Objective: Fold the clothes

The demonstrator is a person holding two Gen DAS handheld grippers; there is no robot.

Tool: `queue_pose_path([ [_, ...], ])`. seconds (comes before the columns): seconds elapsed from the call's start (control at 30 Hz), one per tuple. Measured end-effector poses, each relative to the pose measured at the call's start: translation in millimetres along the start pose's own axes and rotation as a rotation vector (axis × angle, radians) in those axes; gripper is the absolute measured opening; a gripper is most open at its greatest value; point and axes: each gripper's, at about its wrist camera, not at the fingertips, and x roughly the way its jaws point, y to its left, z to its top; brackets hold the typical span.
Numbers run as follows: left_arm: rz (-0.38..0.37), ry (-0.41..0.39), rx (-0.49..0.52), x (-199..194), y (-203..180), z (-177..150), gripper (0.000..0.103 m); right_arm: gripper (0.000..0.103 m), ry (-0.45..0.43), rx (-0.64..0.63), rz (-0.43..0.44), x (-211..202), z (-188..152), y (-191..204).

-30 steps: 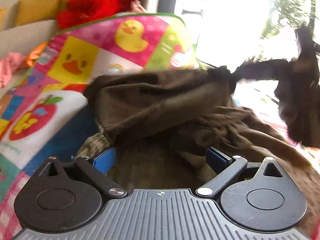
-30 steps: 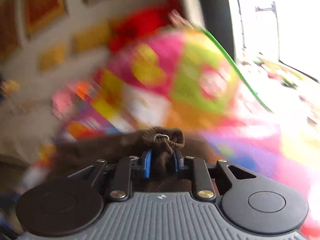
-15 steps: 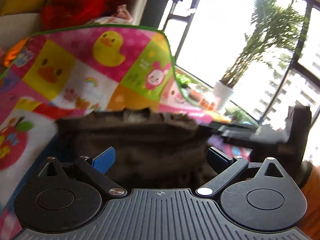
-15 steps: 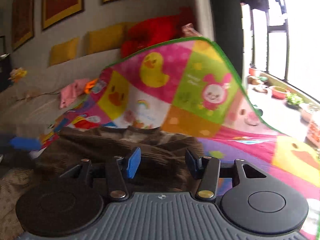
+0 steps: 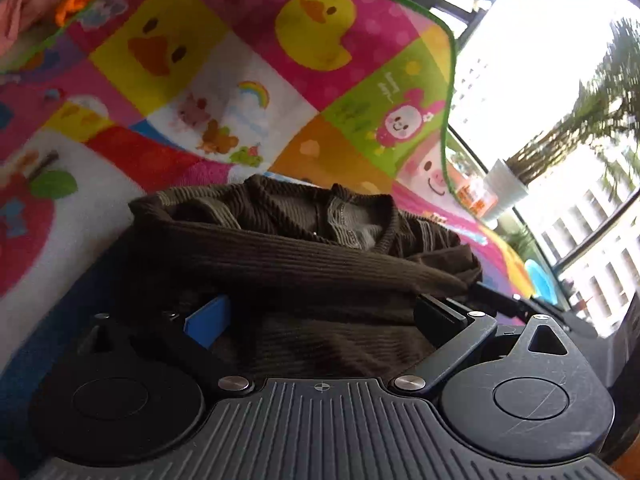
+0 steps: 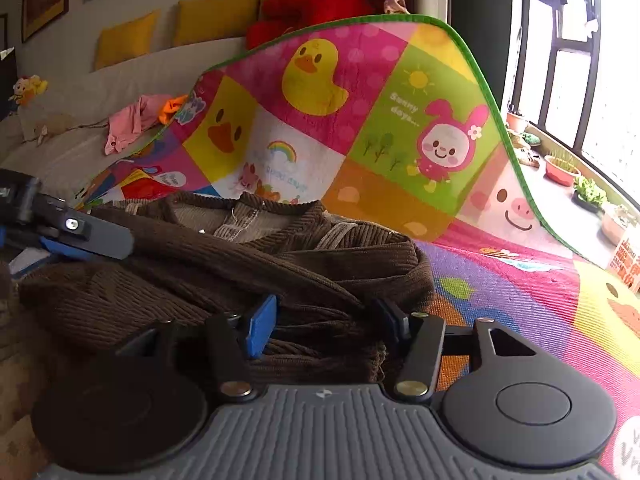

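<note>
- I had the brown corduroy garment (image 6: 240,280) lying bunched on the cartoon-print play mat (image 6: 500,300), whose far end curled up behind it, duck and bunny panels facing me.
- My left gripper (image 5: 320,312) was spread wide, its fingers to either side of the nearer cloth and clamping nothing; the fabric sat between the blue pads (image 5: 208,320) without being pinched.
- My right gripper (image 6: 324,320) was likewise parted, less widely, with the garment's rumpled edge lying in the gap; I saw no squeeze on the cloth there either.
- From the right wrist view, the left tool reached in over the garment's left side; from the left wrist view, a dark piece of the right tool showed at the garment's right.
- I judged the corduroy to be soft and limp but thick: it would sag and drag rather than slide, and the ribbed pile ought to give the pads good purchase. Nothing about it looked fragile.
- A long folded band (image 5: 304,256) ran across the top, and the lighter lining with its stitched seam (image 6: 244,220) showed at the far opening. I reckoned the firm hemmed edges or corners were the places to pinch, not the loose middle, which would only bunch up.
- As for containers, I saw only plant pots (image 6: 560,168) on the window ledge holding greenery; none held clothing.
- A pink cloth (image 6: 128,124) lay on the sofa, well apart.
</note>
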Motion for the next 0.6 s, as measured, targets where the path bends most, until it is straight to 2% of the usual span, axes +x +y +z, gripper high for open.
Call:
queue_pose_path([
  [0.2,-0.002,-0.148,0.222,-32.8,-39.0,4.4,0.101,0.058,-0.009,-0.015,-0.002,3.7,-5.8,0.6],
  [0.27,-0.014,-0.141,0.243,-27.7,-40.0,5.8,0.101,0.058,-0.011,-0.015,-0.001,4.0,-6.2,0.4],
  [0.4,0.007,-0.046,0.171,5.7,-18.8,3.4,0.101,0.058,-0.010,-0.006,0.010,0.0,-2.3,-2.4],
  [0.47,0.021,0.002,0.129,21.9,-4.6,-0.6,0.101,0.058,-0.037,0.000,0.015,-11.0,4.2,-4.6],
  [0.6,-0.011,0.015,0.079,28.5,9.5,-3.8,0.103,0.058,-0.119,-0.012,0.023,-30.2,30.3,-11.9],
])
